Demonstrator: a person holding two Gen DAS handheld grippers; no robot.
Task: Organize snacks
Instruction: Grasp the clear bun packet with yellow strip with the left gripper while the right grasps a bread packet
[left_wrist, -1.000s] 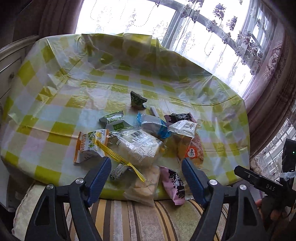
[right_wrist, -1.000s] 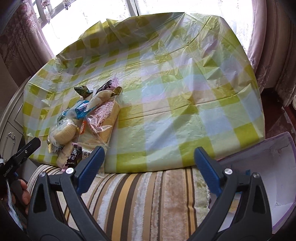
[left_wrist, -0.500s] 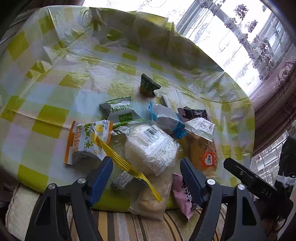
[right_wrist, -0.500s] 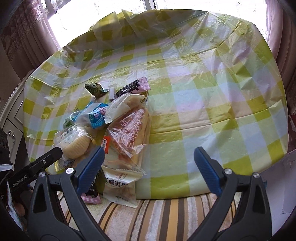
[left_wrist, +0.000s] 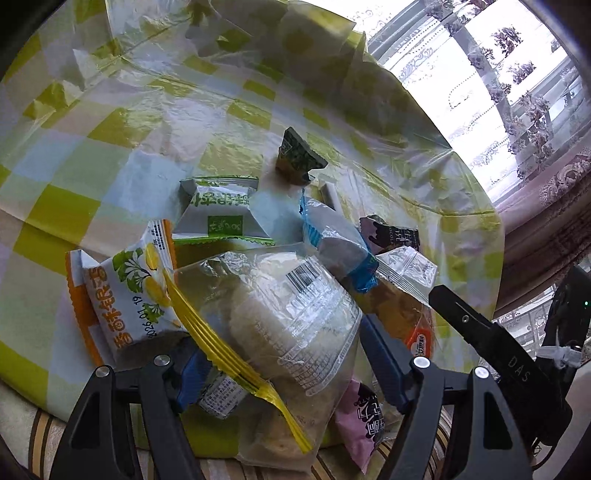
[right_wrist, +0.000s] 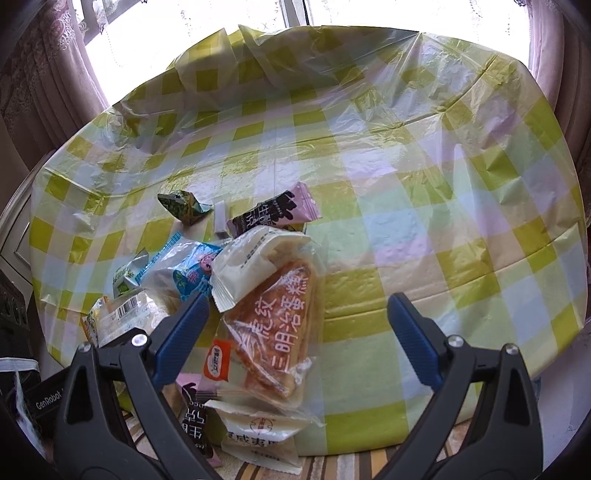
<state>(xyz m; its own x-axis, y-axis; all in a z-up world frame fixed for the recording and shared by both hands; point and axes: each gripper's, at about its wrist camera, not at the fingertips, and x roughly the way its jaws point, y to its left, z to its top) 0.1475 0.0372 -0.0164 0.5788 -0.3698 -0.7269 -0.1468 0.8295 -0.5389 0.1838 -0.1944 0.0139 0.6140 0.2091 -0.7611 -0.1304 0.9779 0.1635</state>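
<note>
A pile of wrapped snacks lies at the near edge of the table. My left gripper (left_wrist: 286, 365) is open and low over the pile. A clear bag with a pale round cake and a yellow strip (left_wrist: 280, 317) lies between its fingers, and it covers part of the left pad. Around it sit an orange-and-white packet (left_wrist: 122, 306), a green-and-white packet (left_wrist: 221, 214), a blue packet (left_wrist: 336, 243) and a small dark green packet (left_wrist: 295, 155). My right gripper (right_wrist: 295, 317) is open above an orange sandwich-cake packet (right_wrist: 273, 332), with a white packet (right_wrist: 251, 266) beside its left finger.
The table wears a crinkled yellow-green chequered plastic cloth (right_wrist: 406, 184). A pink-and-black packet (right_wrist: 275, 216) lies behind the pile, and another white packet (right_wrist: 258, 432) hangs over the near edge onto a striped cushion (right_wrist: 369, 469). Curtains and a bright window ring the table.
My left gripper has sunk toward the pile and rolled, so the clear bag now lies between its fingers. My right gripper has swung left over the snacks, and the pale box has left its view.
</note>
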